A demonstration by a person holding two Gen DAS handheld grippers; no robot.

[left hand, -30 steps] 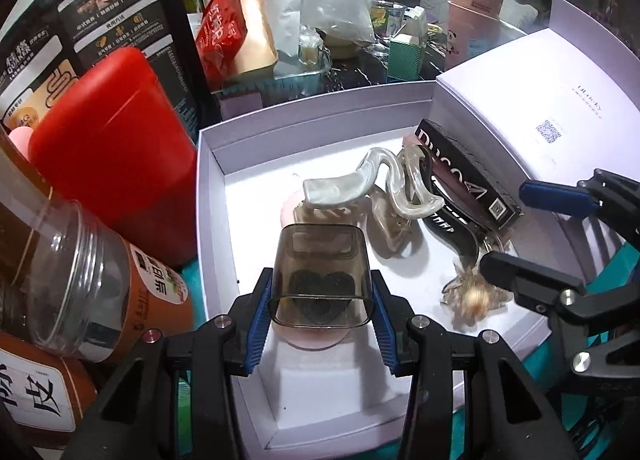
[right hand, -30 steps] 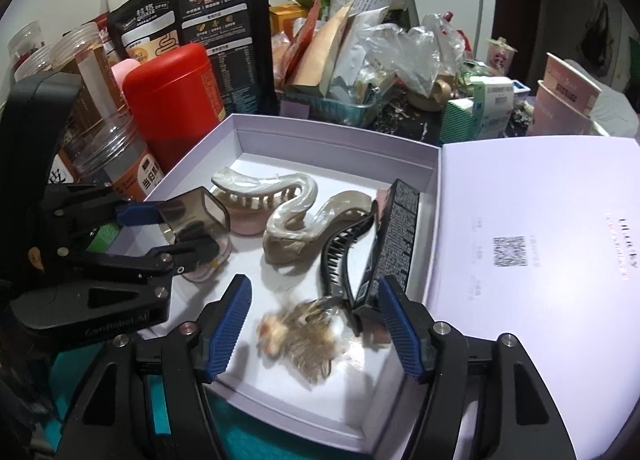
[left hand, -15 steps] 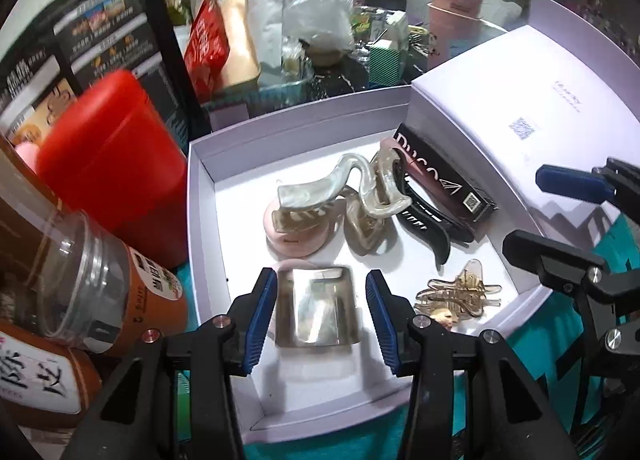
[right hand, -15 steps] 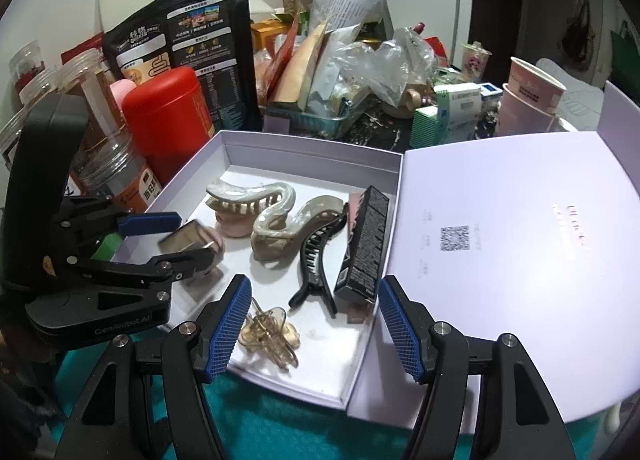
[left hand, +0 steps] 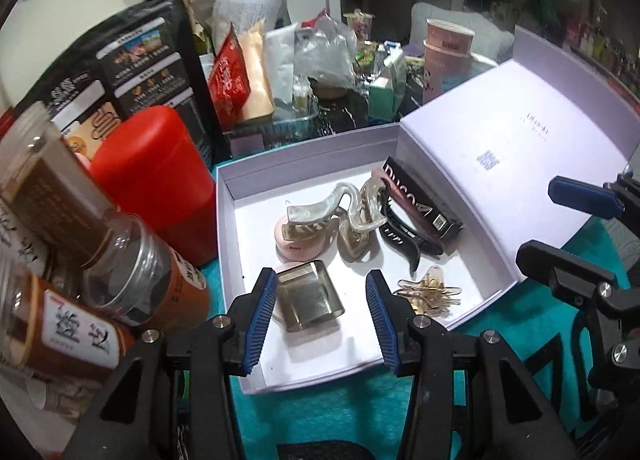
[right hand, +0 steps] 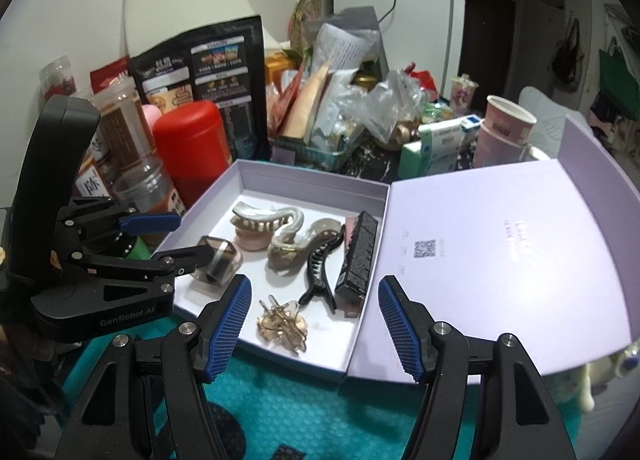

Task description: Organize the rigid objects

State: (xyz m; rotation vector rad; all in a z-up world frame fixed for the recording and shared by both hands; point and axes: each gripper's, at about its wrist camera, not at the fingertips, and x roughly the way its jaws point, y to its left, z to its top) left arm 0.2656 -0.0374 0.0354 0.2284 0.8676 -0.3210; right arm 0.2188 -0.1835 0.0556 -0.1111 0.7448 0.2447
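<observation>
- Smoky clear case [left hand: 310,296], in the left wrist view, lies on the floor of the open white box [left hand: 224,220], towards its near left corner and just in front of a round pink compact [left hand: 298,248].
- The left gripper [left hand: 320,308] hovers above the case with its blue pads apart. The case shows in the gap, but the pads do not press on it, and white floor shows between it and the right-hand pad.
- Further into the box lie a pearly claw clip [left hand: 316,212] on the compact, a second pearly clip [left hand: 360,228], a black clip [left hand: 400,236] and a dark carton [left hand: 420,204]. An amber clip [left hand: 430,294] sits near the front right.
- The box lid [left hand: 500,164] is folded open to the right, and the right gripper [left hand: 540,220] shows at that edge, spread apart.
- A red canister [left hand: 156,184] stands just left of the box.
- In the right wrist view, the right gripper [right hand: 314,320] stands wide with nothing between its pads, above the near edge of the box [right hand: 312,180] and the teal mat [right hand: 300,400].
- The amber clip [right hand: 282,326] lies near that front edge, with the black clip [right hand: 320,272] and carton [right hand: 358,256] behind it.
- The left gripper [right hand: 192,236] reaches in from the left, its lower finger crossing in front of the case [right hand: 218,264]. I cannot tell whether they touch.
</observation>
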